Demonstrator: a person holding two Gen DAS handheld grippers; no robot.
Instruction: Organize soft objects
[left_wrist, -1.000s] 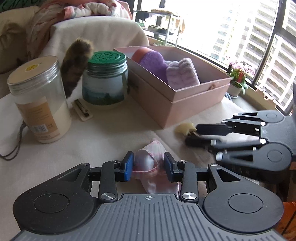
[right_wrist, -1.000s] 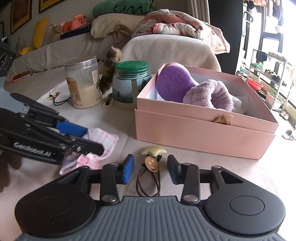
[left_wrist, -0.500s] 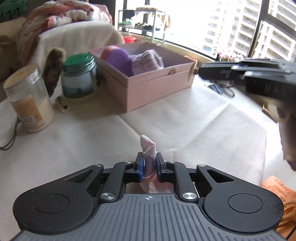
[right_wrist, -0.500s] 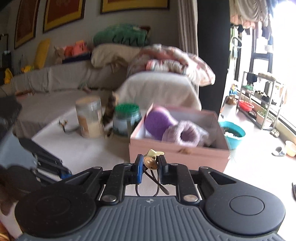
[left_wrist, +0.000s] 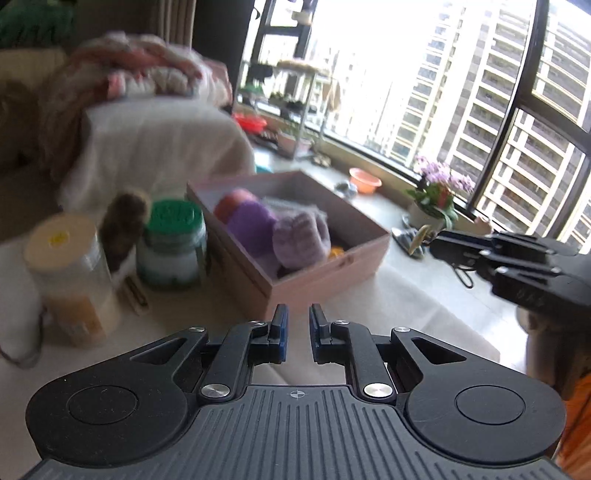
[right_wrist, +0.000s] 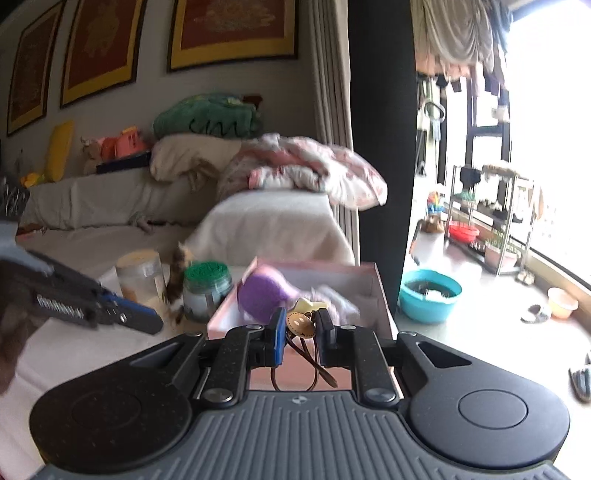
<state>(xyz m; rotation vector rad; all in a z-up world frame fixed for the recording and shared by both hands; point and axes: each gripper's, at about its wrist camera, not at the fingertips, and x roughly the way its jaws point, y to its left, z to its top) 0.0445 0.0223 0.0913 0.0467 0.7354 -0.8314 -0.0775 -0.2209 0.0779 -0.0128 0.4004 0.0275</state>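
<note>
Left wrist view blurred; my left gripper (left_wrist: 295, 330) parted, empty. Pink box (left_wrist: 332, 266) holds purple plush (left_wrist: 251, 225), lavender knit (left_wrist: 301, 240). Right gripper (right_wrist: 300, 332) clamps hair tie (right_wrist: 300, 325).

The open top of the pink box (left_wrist: 328, 266) is partly filled by a purple plush (left_wrist: 249, 225) and a lilac one (left_wrist: 301, 238). Its left side is blocked by a green-lidded jar (left_wrist: 171, 245) and a clear canister (left_wrist: 72, 273). Bare table (left_wrist: 406, 295) is seen right of it.
</note>
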